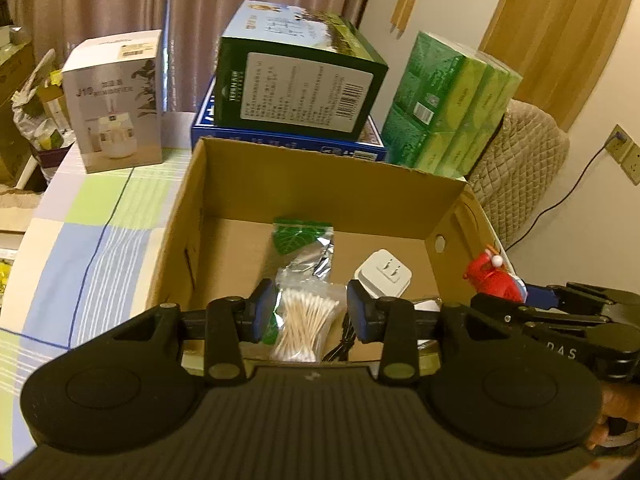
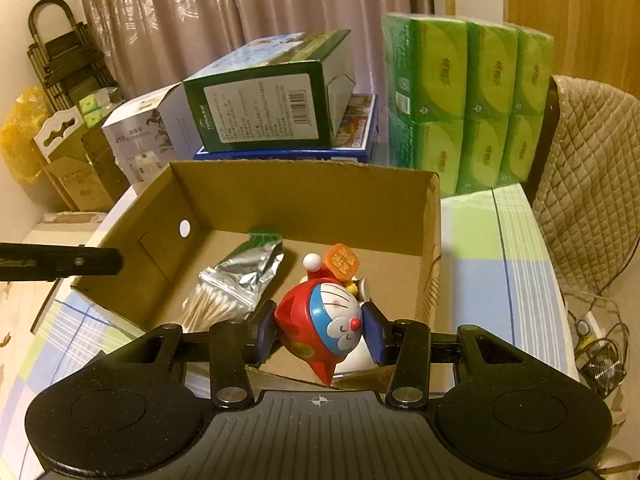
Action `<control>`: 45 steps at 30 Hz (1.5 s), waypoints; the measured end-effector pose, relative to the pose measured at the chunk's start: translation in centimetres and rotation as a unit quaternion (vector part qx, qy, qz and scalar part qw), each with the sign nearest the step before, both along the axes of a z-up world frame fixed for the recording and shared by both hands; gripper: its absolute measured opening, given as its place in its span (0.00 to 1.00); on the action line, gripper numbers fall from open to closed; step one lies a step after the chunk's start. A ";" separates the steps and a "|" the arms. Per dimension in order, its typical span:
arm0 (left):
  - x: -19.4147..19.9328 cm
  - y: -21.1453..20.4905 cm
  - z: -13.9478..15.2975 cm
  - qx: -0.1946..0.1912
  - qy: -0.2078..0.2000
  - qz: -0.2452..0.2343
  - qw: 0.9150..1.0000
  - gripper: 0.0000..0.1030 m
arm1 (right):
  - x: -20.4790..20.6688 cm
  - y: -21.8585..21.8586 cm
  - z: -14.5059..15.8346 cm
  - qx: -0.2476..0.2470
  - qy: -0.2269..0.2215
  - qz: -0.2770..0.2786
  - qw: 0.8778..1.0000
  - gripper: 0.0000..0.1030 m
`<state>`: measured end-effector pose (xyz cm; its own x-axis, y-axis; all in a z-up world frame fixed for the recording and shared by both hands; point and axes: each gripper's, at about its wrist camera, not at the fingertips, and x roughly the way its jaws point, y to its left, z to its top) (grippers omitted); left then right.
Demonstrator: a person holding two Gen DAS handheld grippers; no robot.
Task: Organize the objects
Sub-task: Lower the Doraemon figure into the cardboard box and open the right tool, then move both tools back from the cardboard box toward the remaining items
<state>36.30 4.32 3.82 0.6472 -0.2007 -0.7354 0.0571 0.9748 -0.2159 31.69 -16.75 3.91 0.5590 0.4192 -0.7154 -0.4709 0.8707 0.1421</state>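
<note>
I'm working in a home, a lived-in room: pinkish curtains (image 2: 192, 20) hang behind a table under a checked tablecloth (image 1: 100, 216), a quilted cover (image 2: 592, 184) drapes a chair, bulk tissue packs (image 2: 468, 104) stand stacked, and a wall socket (image 1: 624, 152) feeds a cord.

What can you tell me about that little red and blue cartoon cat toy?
The toy figure looks like glossy hard plastic: a red hooded suit around a blue-and-white smiling face with a red nose, a white pom-pom and an orange tag on top. It hangs tilted, clamped between the right gripper pads, above the cardboard box near its front edge.
</note>
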 end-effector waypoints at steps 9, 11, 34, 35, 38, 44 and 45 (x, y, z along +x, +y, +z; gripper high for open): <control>-2.0 0.6 1.1 -0.008 -0.015 0.005 1.000 0.37 | 0.2 -0.1 0.1 0.015 0.001 0.003 1.000 0.41; -2.4 0.6 1.4 -0.010 -0.020 0.004 1.000 0.38 | 0.5 -0.2 0.1 0.024 0.003 0.003 1.000 0.41; -15.4 0.6 0.4 -0.017 -0.032 0.042 0.998 0.71 | -13.1 -7.3 0.9 0.077 -0.002 -0.053 0.996 0.61; -16.2 0.5 0.4 -0.016 -0.032 0.045 0.998 0.71 | -14.3 -7.8 0.7 0.077 0.000 -0.055 0.995 0.61; -18.9 0.3 0.1 -0.015 -0.030 0.052 0.998 0.74 | -17.2 -8.9 0.4 0.078 0.003 -0.065 0.995 0.61; -23.6 -0.3 -0.3 -0.010 -0.028 0.064 0.998 0.84 | -22.0 -10.6 -0.4 0.051 0.010 -0.071 0.996 0.62; -24.2 -0.3 -0.4 -0.011 -0.026 0.067 0.997 0.86 | -22.6 -10.9 -0.5 0.051 0.012 -0.072 0.996 0.62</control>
